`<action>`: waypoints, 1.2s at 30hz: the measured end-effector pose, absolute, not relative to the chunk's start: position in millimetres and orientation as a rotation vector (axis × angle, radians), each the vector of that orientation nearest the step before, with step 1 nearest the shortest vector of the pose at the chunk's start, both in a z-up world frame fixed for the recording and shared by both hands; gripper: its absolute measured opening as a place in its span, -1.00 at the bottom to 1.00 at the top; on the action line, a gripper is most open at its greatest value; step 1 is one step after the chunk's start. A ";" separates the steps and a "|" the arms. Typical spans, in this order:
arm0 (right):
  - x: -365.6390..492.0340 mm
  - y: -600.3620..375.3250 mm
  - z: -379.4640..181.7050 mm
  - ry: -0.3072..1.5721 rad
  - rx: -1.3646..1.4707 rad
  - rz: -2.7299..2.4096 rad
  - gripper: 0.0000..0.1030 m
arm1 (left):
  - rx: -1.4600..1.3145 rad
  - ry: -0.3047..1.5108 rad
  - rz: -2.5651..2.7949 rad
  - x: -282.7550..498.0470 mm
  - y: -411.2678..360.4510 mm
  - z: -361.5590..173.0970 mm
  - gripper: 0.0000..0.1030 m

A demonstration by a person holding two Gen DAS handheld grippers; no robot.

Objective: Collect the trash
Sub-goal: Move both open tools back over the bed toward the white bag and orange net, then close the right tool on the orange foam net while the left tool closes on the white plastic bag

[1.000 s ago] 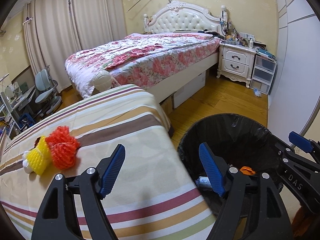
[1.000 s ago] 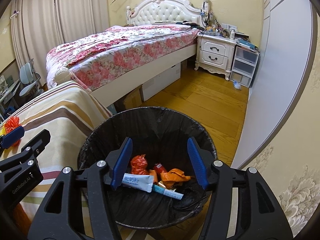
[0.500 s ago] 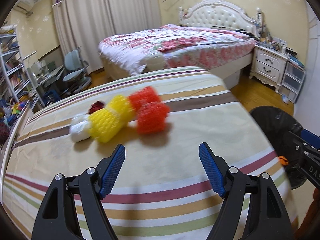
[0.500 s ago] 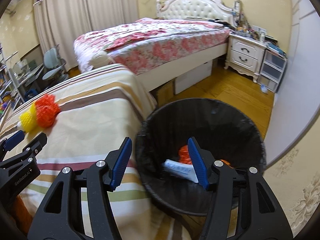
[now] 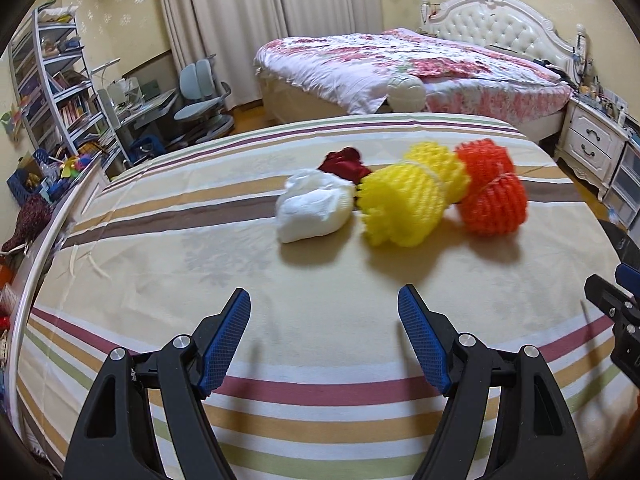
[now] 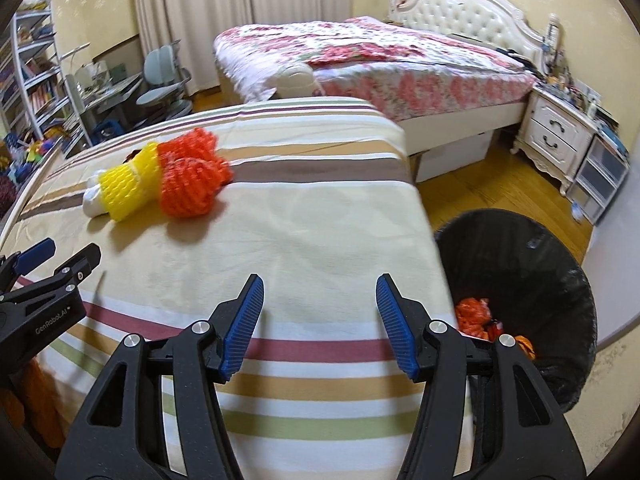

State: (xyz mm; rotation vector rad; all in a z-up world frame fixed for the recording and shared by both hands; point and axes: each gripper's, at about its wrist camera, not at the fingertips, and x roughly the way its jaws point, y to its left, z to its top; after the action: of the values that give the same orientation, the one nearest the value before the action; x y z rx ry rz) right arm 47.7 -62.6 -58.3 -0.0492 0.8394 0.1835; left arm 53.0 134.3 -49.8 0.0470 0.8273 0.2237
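On the striped tablecloth (image 5: 200, 240) lie a white wad (image 5: 312, 208), a dark red scrap (image 5: 344, 162), yellow foam nets (image 5: 404, 200) and orange foam nets (image 5: 490, 192), bunched together. My left gripper (image 5: 324, 328) is open and empty, a short way in front of them. My right gripper (image 6: 318, 316) is open and empty over the table's near right part. The orange nets (image 6: 192, 184) and yellow net (image 6: 124, 188) lie far left of it. The black-lined bin (image 6: 532, 280) stands to its right with orange trash (image 6: 474, 314) inside.
A floral bed (image 5: 400, 64) with a white headboard stands behind the table. A white nightstand (image 6: 556, 136) and plastic drawers (image 6: 600, 172) are at right. A desk, chairs (image 5: 200, 96) and bookshelf (image 5: 52, 80) are at left. Wooden floor (image 6: 480, 196) lies between bed and bin.
Both grippers have swung left, away from the bin and toward the table. The trash pile has come to the centre of the left view and looks closer.
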 end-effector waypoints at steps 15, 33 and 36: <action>73.4 10.4 -62.3 0.878 -0.107 0.289 0.12 | 0.023 0.873 0.249 74.1 177.3 -57.3 0.44; 107.8 32.9 -60.9 0.876 -0.089 0.275 0.20 | -0.044 0.891 0.239 83.6 197.6 -59.2 0.49; 111.3 35.8 -60.5 0.871 -0.097 0.272 0.08 | -0.043 0.890 0.234 83.8 197.9 -58.9 0.49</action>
State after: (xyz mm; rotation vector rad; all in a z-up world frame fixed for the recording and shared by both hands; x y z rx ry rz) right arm 111.3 35.8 -60.5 -0.0974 0.8710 0.2725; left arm 83.8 197.9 -58.9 -0.0426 0.8902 0.2341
